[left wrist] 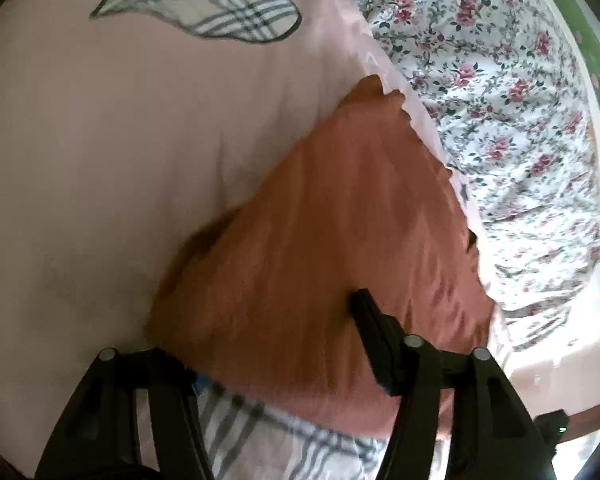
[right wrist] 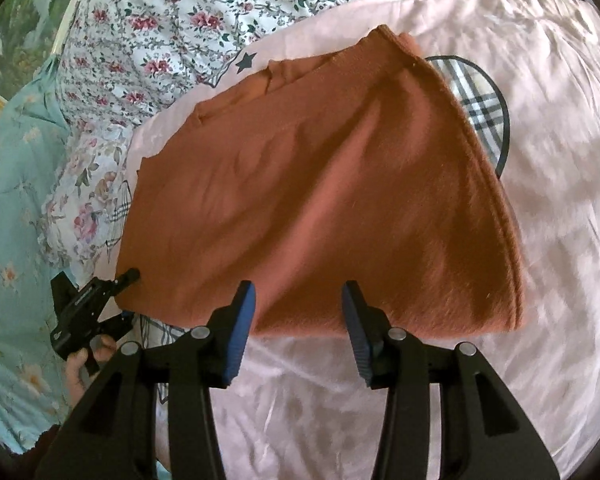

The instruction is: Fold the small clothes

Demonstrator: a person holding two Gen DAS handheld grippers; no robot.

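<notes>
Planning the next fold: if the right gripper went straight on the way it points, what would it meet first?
Most likely the near edge of the orange garment, lying just ahead of the right gripper and its open jaws; depth is uncertain.

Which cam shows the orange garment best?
Right wrist: the whole orange garment lies in frame, edges and hem sharp, on the pink sheet. Left wrist shows only a blurred near part, partly behind a finger.

So the bed's got a pale pink sheet (right wrist: pixel 500 208) with a plaid patch outlined in dark (left wrist: pixel 220 12) printed on it, plus a small dark star (right wrist: pixel 246 62) near the sheet's far edge. Beyond that edge there's a rumpled white floral quilt (left wrist: pixel 480 92), and light blue flowered fabric (right wrist: pixel 12 208) along the left edge.
</notes>
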